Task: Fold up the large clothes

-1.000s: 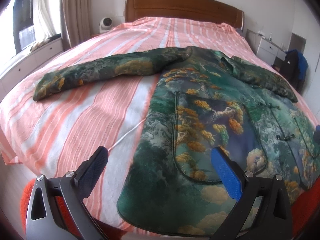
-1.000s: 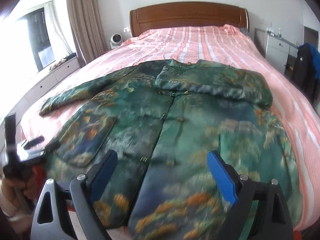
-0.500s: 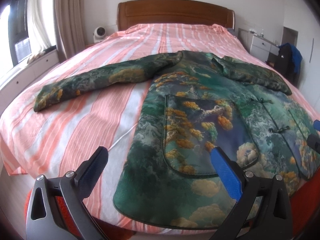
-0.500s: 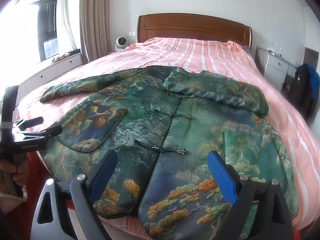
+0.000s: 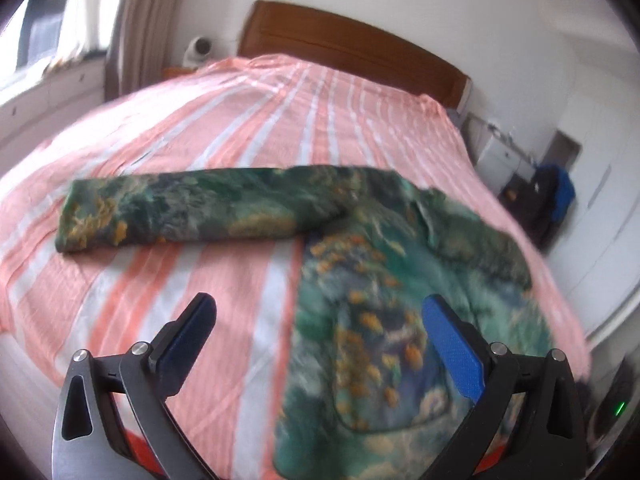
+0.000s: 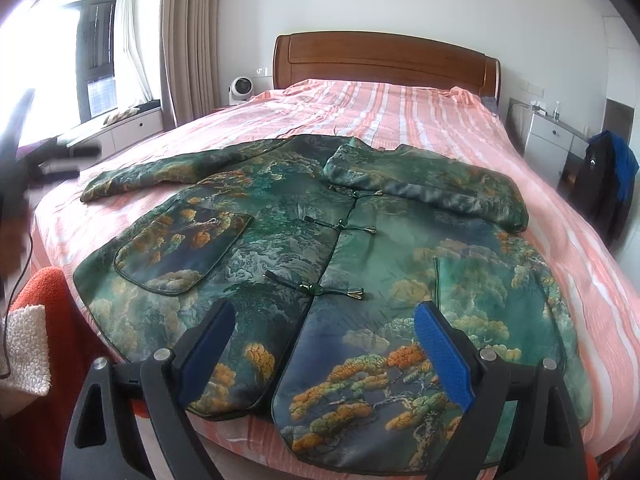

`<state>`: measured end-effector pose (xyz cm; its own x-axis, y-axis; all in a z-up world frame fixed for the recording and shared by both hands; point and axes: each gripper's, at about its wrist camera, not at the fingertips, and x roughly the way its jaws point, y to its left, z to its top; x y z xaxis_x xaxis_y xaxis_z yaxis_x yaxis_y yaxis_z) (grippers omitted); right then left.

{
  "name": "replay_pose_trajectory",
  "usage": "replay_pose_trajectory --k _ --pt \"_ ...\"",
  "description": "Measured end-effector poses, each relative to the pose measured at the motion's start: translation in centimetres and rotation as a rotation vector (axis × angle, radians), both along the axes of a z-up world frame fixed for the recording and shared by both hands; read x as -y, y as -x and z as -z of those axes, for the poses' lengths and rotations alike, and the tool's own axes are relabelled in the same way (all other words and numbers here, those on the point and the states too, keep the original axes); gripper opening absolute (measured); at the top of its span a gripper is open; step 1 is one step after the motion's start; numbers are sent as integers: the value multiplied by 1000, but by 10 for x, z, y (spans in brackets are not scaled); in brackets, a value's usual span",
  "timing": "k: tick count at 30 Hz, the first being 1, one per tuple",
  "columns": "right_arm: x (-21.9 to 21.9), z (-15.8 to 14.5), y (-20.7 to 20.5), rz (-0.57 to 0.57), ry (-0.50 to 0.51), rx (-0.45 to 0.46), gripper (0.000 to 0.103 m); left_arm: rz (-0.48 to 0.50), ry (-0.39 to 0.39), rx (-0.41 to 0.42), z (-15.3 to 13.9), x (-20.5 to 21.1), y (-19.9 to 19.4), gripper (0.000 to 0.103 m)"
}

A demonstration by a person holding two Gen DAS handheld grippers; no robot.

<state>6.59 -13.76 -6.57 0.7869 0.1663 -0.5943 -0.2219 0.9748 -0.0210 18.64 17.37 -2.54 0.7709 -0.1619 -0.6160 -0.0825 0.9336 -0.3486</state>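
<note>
Jacket (image 6: 304, 248), green brocade with pine-and-cloud print, lies face up and buttoned on the bed (image 6: 400, 120), hem at 6 o'clock toward the foot edge, collar at 12 toward the headboard (image 6: 384, 60).

One sleeve (image 5: 180, 212) runs out flat to 9 o'clock across the striped cover, well apart from the body below it. The other sleeve (image 6: 424, 188) is already laid across the chest, from 2 o'clock in toward the collar.

Left claw (image 5: 316, 336): fingers apart, empty, hovering above the bed near the jacket's side edge; this view is motion-blurred. Right claw (image 6: 324, 344): fingers apart, empty, over the hem at 6 o'clock, not touching the cloth as far as I can tell.

Patch pocket (image 6: 184, 252) at 8 o'clock on the front; three frog closures down the centre line.

Handling, judged:
- The fabric looks thick, possibly padded or lined. It should hold a crease poorly and spring back, so it is fairly heavy for one claw.
- The satin-like sheen suggests it is slippery; pinch deep and take both layers.
- The best hold for the spread sleeve is the cuff end at 9 o'clock, with the shoulder seam as hinge.
- For the body fold, grip the two hem corners. Avoid the frog knots, since the pads would sit unevenly there.
</note>
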Motion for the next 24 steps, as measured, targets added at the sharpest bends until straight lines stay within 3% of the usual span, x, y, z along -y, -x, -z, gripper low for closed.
replay_pose_trajectory --k 4,8,11,15,17,19,21,23,24 --pt "1 1 0 2 -5 -1 91 -177 241 -126 38 -87 -50 102" --pt "0 5 0 -8 -1 -19 91 -389 405 -239 96 -156 -75 102" --pt "-3 6 4 -23 17 -17 91 -536 506 -209 120 -193 -74 102" --pt "-7 10 5 -40 37 -30 91 -650 613 -105 125 -218 -73 98" --pt "-10 14 3 -44 35 -43 91 -674 603 -71 121 -222 -79 74" --pt "-11 15 1 -44 23 -50 91 -663 525 -82 114 -222 -90 17" --pt "-11 13 0 -47 16 -44 91 -634 433 -92 97 -216 -100 13" --pt "-10 11 2 -49 12 -30 91 -579 313 -52 60 -197 -110 11" --pt "-9 10 3 -49 8 -21 91 -516 218 -10 29 -176 -119 11"
